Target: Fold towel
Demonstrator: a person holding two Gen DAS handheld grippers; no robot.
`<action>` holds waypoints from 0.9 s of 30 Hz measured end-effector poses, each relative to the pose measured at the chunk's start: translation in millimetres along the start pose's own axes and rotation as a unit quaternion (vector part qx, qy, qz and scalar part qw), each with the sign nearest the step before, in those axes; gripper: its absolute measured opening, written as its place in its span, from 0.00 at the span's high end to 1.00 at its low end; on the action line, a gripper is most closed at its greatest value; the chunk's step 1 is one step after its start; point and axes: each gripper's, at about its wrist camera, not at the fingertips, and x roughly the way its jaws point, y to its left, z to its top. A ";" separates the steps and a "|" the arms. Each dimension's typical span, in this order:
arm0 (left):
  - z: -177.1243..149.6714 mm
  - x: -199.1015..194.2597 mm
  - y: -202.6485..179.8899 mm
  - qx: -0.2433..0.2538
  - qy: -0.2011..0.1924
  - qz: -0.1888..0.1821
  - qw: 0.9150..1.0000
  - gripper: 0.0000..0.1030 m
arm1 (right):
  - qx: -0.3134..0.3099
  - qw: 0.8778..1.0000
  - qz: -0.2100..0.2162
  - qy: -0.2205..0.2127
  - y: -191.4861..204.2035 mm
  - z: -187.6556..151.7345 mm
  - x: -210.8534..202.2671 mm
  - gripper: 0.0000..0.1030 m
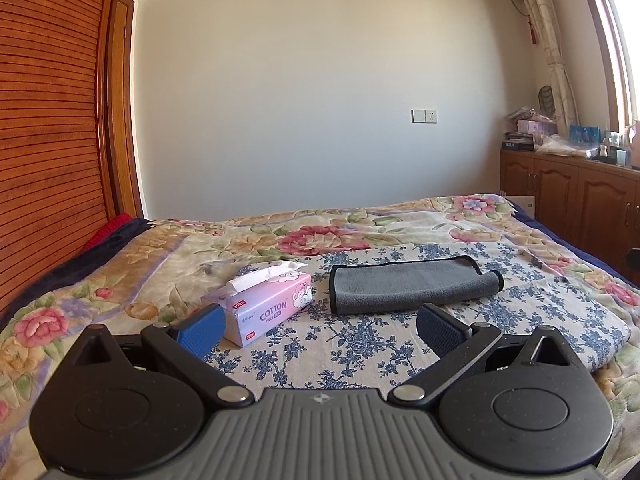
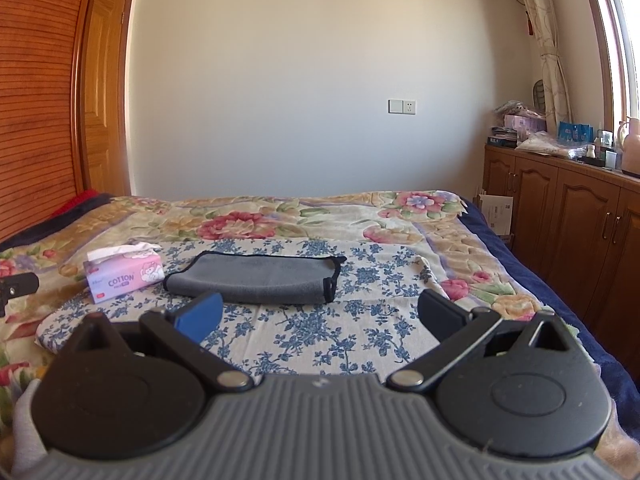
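Note:
A grey towel (image 1: 412, 286) with black edging lies folded on a blue-flowered cloth (image 1: 360, 344) on the bed. It also shows in the right wrist view (image 2: 260, 280). My left gripper (image 1: 320, 330) is open and empty, held above the cloth in front of the towel and apart from it. My right gripper (image 2: 320, 318) is open and empty too, in front of the towel and not touching it. The towel's right end is rolled over in both views.
A pink tissue box (image 1: 266, 304) stands left of the towel, also in the right wrist view (image 2: 124, 276). The floral bedspread (image 1: 320, 232) covers the bed. A wooden headboard (image 1: 44, 140) is at left, wooden cabinets (image 2: 568, 216) with clutter at right.

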 end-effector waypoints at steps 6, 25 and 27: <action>0.8 -0.4 0.3 0.000 -0.002 0.000 1.000 0.00 | 0.000 1.000 0.000 0.000 0.1 0.0 0.0 0.00; 3.0 -0.4 -0.8 0.005 -0.004 0.000 1.000 0.00 | 0.000 1.000 -0.001 0.000 0.3 -0.4 -0.4 0.00; 3.2 -0.4 -0.7 0.005 -0.004 -0.001 1.000 0.00 | 0.000 1.000 -0.001 0.000 0.3 -0.4 -0.4 0.00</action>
